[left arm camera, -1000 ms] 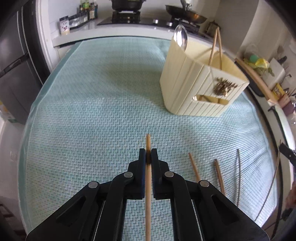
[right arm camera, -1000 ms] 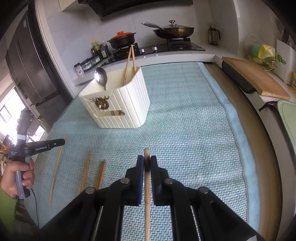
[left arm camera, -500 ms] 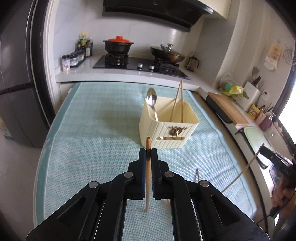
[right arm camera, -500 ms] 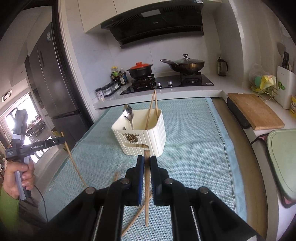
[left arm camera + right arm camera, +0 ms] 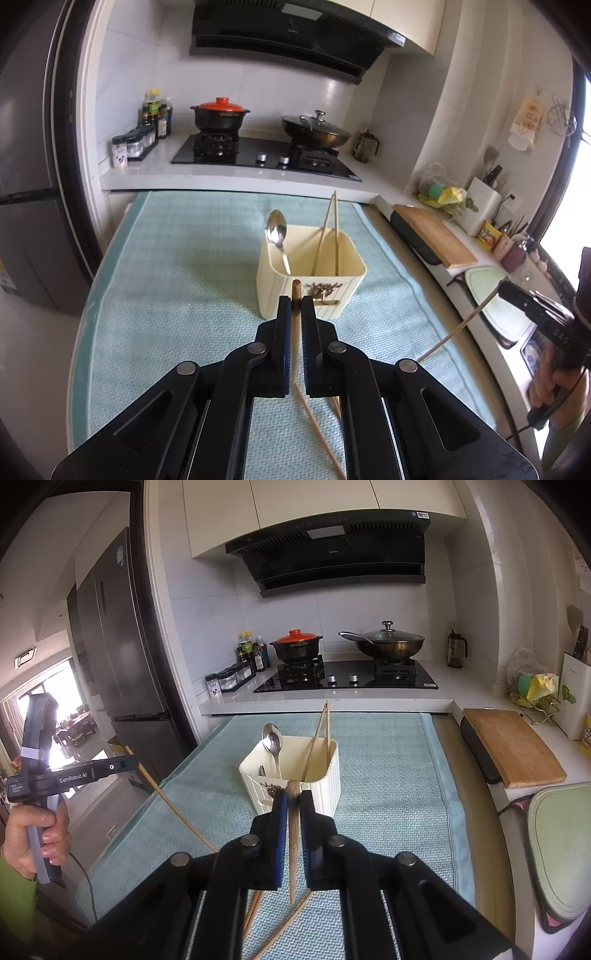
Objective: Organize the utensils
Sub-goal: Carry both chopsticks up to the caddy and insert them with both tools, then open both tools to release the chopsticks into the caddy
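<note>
Left gripper (image 5: 296,302): jaws clamped on one wooden chopstick (image 5: 294,332), tip poking just past the fingertips, shaft hanging down between the arms. Right gripper (image 5: 293,795): same hold on a second chopstick (image 5: 293,845), lifted above the teal mat (image 5: 388,775).

Writing: "GenRobot.AI" on the left gripper's body (seen from the right wrist camera).

Cream ribbed holder (image 5: 314,284) stands on the mat just beyond both sets of jaws; one compartment holds a metal spoon (image 5: 277,232), the other two upright chopsticks (image 5: 330,229). Loose chopsticks (image 5: 284,926) lie on the mat below.
</note>
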A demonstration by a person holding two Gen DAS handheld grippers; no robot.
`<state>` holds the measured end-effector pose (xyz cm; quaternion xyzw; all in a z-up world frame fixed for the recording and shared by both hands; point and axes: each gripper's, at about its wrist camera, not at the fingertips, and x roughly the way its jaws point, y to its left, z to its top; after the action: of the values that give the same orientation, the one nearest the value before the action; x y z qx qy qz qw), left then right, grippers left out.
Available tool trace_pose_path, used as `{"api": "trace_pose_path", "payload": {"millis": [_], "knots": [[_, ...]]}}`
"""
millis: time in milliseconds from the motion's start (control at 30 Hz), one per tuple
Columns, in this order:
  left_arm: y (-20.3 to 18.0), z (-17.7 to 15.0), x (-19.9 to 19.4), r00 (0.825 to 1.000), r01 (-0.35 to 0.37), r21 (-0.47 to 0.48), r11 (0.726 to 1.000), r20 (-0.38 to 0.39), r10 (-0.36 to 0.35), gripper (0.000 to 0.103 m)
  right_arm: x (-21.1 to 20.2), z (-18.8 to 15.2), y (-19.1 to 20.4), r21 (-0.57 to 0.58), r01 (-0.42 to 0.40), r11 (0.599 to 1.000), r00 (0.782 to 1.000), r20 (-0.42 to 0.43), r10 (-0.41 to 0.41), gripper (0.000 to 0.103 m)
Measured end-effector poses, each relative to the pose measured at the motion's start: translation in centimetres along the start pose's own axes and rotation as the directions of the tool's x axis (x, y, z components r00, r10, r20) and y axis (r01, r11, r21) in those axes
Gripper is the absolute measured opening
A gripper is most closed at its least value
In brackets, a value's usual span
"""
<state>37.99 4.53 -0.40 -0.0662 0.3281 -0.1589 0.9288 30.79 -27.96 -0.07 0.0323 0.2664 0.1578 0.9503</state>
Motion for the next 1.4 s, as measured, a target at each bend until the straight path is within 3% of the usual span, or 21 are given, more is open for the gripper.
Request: {"api": "trace_pose_path", "payload": {"millis": [233, 467, 733, 1033, 1400], "knots": [[-1.1, 2.8, -0.9, 0.999, 0.029, 0.014, 0.999, 0.03, -0.029, 0.003, -0.3, 2.5, 0.4, -0.023, 0.005, 1.0, 0.999, 0.041, -0.004, 0.007], [-3.1, 8.3, -1.4, 0.993, 0.017, 0.055, 0.998, 0.112, -0.023, 0.003, -0.1, 7.9, 1.9, -0.07, 0.015, 0.997, 0.99, 0.138, -0.006, 0.007], [-4.4, 13.8, 2.8, 0.99, -0.036, 0.093, 0.995, 0.138, 0.023, 0.003, 3.6, 14.1, 3.2, -0.106, 0.034, 0.994, 0.981, 0.195, -0.013, 0.007], [-3.6, 14.4, 12.1, 0.999, -0.045, 0.082, 0.996, 0.014, 0.044, 0.003, 15.0, 14.3, 2.1, -0.094, 0.008, 0.996, 1.0, -0.021, -0.01, 0.007], [-2.4, 11.6, 18.9, 0.989, -0.053, 0.066, 0.996, -0.137, 0.062, 0.003, 23.9, 11.4, -1.3, 0.03, -0.024, 0.999, 0.964, -0.263, 0.032, 0.007]]}}
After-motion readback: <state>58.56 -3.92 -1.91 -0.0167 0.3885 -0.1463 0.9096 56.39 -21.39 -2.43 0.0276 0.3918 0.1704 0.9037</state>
